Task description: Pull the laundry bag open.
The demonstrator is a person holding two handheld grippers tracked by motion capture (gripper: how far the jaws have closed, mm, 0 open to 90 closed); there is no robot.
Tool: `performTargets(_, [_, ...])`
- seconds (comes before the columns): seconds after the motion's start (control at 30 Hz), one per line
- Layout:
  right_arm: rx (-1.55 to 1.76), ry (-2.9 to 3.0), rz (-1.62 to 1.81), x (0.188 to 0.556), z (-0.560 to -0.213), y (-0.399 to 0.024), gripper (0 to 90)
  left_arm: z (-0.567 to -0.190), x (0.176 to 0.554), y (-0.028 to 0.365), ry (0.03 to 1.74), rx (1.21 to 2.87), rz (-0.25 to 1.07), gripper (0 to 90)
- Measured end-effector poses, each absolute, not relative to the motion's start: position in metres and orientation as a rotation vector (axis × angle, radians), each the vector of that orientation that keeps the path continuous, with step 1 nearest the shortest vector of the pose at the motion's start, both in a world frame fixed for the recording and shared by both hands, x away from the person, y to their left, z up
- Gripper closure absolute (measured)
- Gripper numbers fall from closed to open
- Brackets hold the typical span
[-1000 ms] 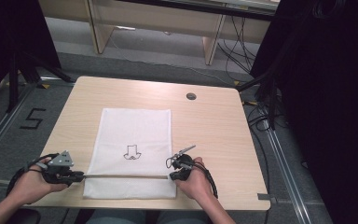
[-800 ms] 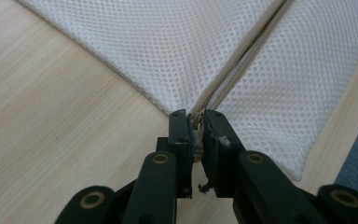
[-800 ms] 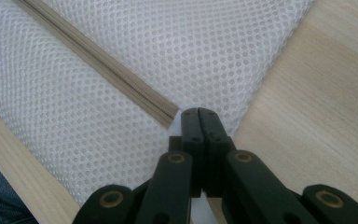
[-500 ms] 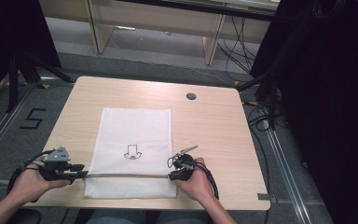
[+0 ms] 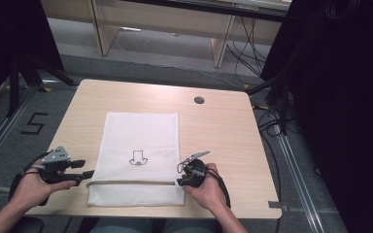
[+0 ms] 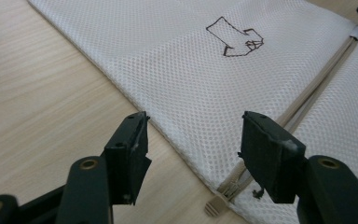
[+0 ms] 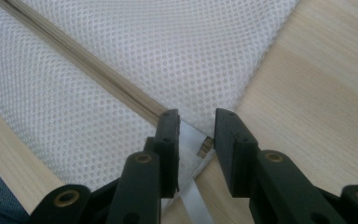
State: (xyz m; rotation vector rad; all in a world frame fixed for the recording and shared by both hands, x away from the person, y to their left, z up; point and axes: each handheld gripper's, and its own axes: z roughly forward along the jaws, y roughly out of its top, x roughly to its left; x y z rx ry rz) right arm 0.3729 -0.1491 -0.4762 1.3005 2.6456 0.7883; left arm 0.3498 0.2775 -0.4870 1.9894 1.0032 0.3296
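Here one mesh bag (image 5: 138, 160) lies between two hand-held grippers (image 5: 88, 173) (image 5: 179, 182), both jaws apart.

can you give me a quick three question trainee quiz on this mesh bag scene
1. True or false: the white mesh zip bag lies flat on the light wooden table.
2. Which gripper is at the beige zip pull: A left gripper, B right gripper?
3. What is drawn on the bag?

Key
1. True.
2. A; its jaws, just opened, stand apart on either side of the pull.
3. A black outline arrow.
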Motion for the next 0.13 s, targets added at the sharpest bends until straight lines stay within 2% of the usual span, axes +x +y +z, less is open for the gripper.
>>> performTargets(0.13, [1.342,2.64,0.772,0.3713,-0.475,-0.1505,70.8,-0.4873,0.3511,0.2795,1.004,2.015,0.338,40.2])
